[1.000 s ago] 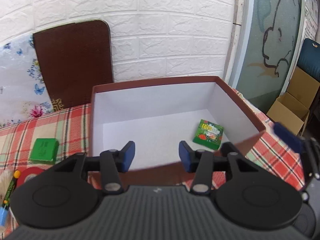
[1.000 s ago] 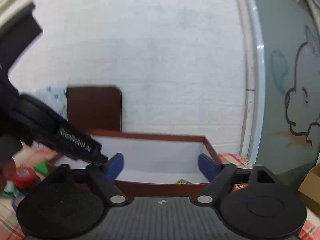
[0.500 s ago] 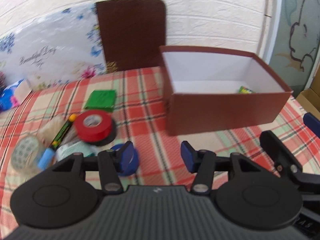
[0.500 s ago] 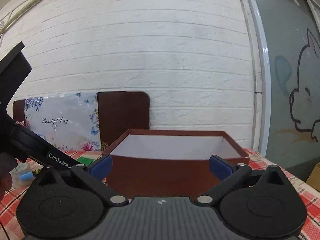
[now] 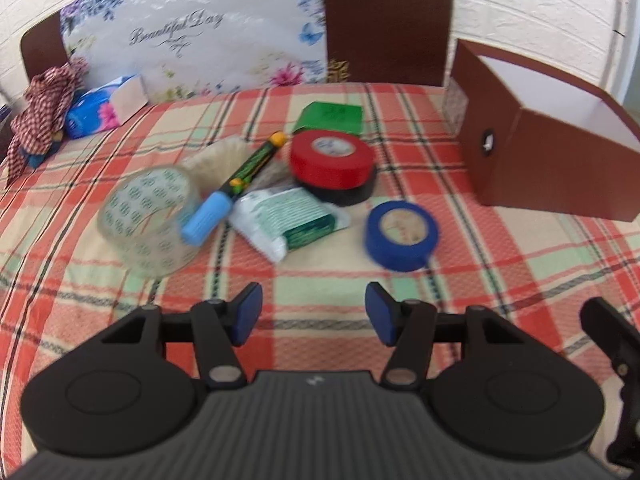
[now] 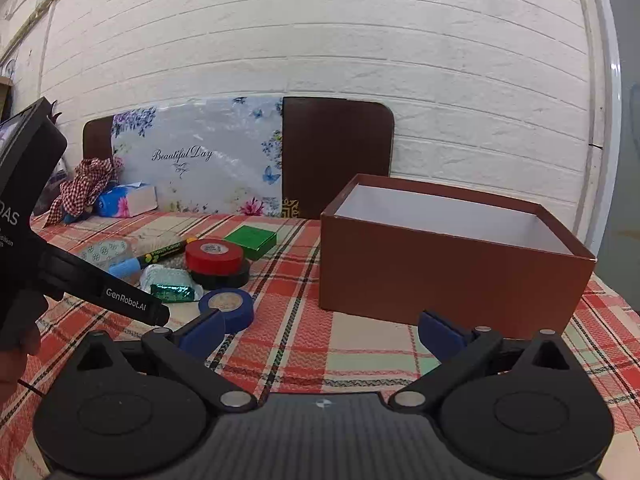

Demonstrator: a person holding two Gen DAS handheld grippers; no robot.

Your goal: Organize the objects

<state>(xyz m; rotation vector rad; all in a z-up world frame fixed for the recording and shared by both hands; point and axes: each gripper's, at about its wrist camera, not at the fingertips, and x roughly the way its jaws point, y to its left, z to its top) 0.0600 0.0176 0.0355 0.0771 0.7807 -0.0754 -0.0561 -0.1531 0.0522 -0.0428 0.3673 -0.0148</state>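
Note:
A brown box (image 5: 536,152) with a white inside stands open at the right; it also shows in the right wrist view (image 6: 448,264). On the plaid cloth lie a blue tape roll (image 5: 401,236), a red tape roll (image 5: 332,158) on a black one, a clear tape roll (image 5: 150,216), a marker with a blue cap (image 5: 236,188), a white and green packet (image 5: 288,218) and a green box (image 5: 330,118). My left gripper (image 5: 312,314) is open and empty, short of the blue roll. My right gripper (image 6: 320,328) is open and empty before the box; the blue roll (image 6: 227,309) is by its left finger.
A floral board (image 5: 192,40) and brown boards lean on the white brick wall. A tissue pack (image 5: 102,106) and a checked cloth (image 5: 44,108) lie at the back left. The left gripper's body (image 6: 44,248) crosses the left of the right wrist view.
My left gripper has swung left, away from over the box, and now faces the loose objects. My right gripper has tilted down and left, so the table and objects show.

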